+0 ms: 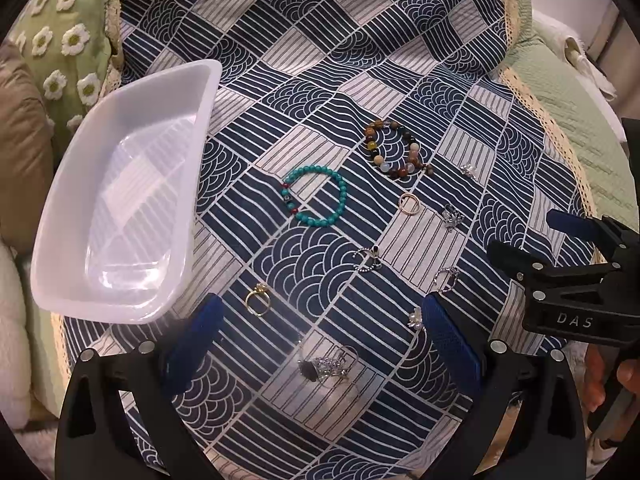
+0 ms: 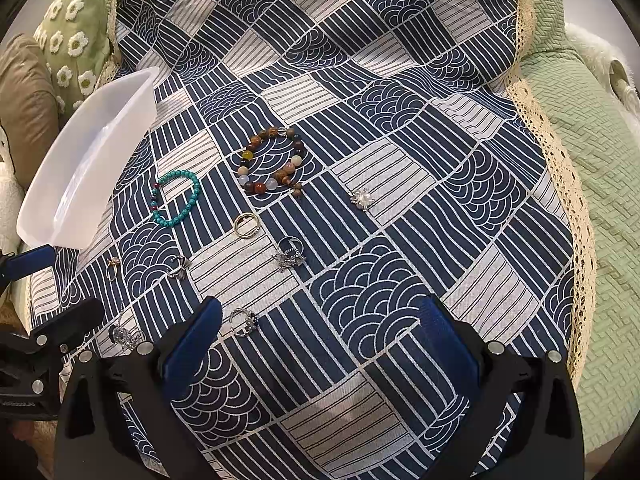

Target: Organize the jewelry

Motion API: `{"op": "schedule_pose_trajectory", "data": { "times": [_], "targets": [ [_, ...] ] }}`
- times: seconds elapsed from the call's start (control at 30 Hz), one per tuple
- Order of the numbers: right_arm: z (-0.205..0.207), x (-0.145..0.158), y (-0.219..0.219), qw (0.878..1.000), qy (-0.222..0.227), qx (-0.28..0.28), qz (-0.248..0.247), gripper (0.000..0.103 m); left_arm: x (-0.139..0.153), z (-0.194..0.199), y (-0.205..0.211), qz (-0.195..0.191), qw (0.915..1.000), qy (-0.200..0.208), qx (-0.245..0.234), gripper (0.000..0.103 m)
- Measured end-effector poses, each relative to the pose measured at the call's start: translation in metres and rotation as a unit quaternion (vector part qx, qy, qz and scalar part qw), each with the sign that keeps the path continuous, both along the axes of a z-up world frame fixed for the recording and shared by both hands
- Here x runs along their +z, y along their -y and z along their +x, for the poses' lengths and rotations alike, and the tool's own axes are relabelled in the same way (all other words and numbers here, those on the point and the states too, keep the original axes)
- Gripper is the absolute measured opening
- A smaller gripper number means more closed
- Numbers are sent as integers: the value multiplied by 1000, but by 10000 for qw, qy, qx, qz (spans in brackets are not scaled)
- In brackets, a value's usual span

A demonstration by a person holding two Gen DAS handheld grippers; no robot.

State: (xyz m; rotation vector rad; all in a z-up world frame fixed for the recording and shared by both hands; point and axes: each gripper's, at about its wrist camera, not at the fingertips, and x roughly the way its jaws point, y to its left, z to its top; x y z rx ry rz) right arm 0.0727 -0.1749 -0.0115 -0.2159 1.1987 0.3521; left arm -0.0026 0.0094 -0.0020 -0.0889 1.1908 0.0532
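Observation:
Jewelry lies scattered on a blue-and-white patterned cloth [image 1: 320,80]. A turquoise bead bracelet [image 1: 316,196] [image 2: 176,198] and a multicolour bead bracelet [image 1: 394,148] [image 2: 274,162] lie mid-cloth. Several rings lie around them, among them a gold band [image 1: 409,204] [image 2: 246,224] and a gold ring [image 1: 258,300]. A silver-and-black piece [image 1: 326,366] lies between my left gripper's [image 1: 320,344] open fingers. A white plastic tray [image 1: 120,200] [image 2: 80,168] stands empty at the left. My right gripper [image 2: 320,344] is open and empty above the cloth, and it also shows in the left wrist view [image 1: 552,240].
A green daisy-pattern cushion [image 1: 68,40] and a brown cushion [image 1: 20,140] lie behind the tray. A pale green quilt [image 2: 592,160] with a lace edge borders the cloth on the right.

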Motion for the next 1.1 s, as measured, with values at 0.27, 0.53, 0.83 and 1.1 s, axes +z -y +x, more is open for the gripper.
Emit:
{"op": "schedule_pose_trajectory", "data": {
  "times": [0.27, 0.53, 0.83, 1.1],
  "targets": [
    [0, -1, 0, 10000, -5, 20, -15, 97, -1, 1, 0, 4, 10000, -5, 8, 95],
    [1, -2, 0, 10000, -25, 45, -38, 97, 0, 1, 0, 17, 10000, -1, 20, 95],
    [1, -2, 0, 10000, -26, 46, -48, 97, 1, 1, 0, 23, 10000, -2, 25, 95],
    [1, -2, 0, 10000, -24, 48, -48, 97, 0, 1, -4, -185, 9998, -11, 89, 95]
  ]
}}
